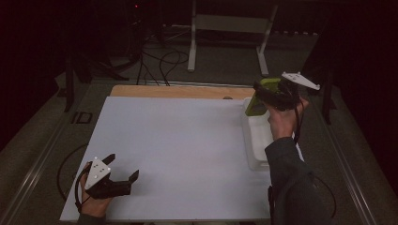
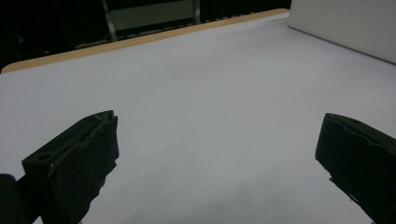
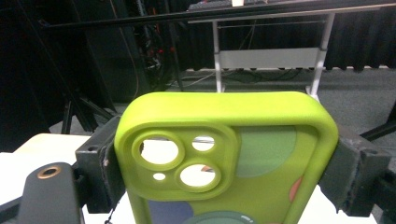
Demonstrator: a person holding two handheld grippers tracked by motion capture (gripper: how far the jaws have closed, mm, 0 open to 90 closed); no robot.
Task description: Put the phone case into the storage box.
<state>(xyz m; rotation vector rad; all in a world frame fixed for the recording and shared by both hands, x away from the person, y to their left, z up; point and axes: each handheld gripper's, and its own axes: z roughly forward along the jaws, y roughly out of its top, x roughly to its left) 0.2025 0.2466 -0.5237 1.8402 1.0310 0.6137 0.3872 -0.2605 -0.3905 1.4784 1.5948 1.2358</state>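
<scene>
A lime-green phone case with camera cut-outs hangs above the far end of a white tray at the table's right side. My right gripper is shut on it, a jaw pressing each long side. In the right gripper view the phone case stands upright between the jaws of the right gripper, its back facing the camera. My left gripper rests open near the front left corner of the white board. Nothing lies between the fingers of the left gripper.
The white board covers most of a wooden table whose bare edge shows at the back. The tray's white wall appears far right in the left gripper view. A metal stand and cables lie on the dark floor beyond.
</scene>
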